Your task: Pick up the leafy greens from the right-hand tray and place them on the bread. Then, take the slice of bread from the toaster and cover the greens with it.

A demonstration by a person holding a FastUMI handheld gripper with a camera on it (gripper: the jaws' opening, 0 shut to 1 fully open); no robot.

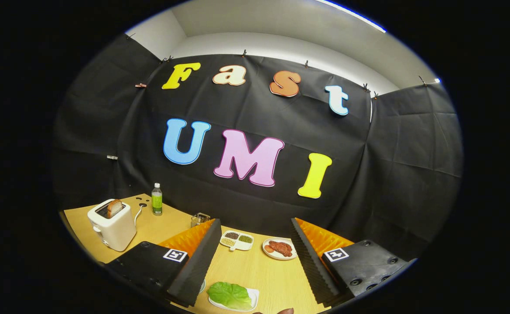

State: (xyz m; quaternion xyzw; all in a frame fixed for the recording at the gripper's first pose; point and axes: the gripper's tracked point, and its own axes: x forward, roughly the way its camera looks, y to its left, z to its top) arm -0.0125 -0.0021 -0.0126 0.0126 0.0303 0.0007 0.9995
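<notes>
Zero task steps complete, judging by layout. Toaster (111, 224) far left on table (255, 270), bread slice (114, 207) seated in slot. Green bottle (157, 199) behind; label illegible. Gripper (255, 261) spread wide, pinching nothing. Leafy greens (230, 295) on white tray (251, 301), between fingers, untouched. Sectioned dish (236, 240) and meat plate (279, 248) beyond. Remaining: grasp greens, place on bread, cover with toaster slice.

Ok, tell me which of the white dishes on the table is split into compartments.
The divided dish beyond the open tongs, holding dark and green grains. The plate beside it carries reddish meat; the tray between the tongs holds leafy greens.
</notes>
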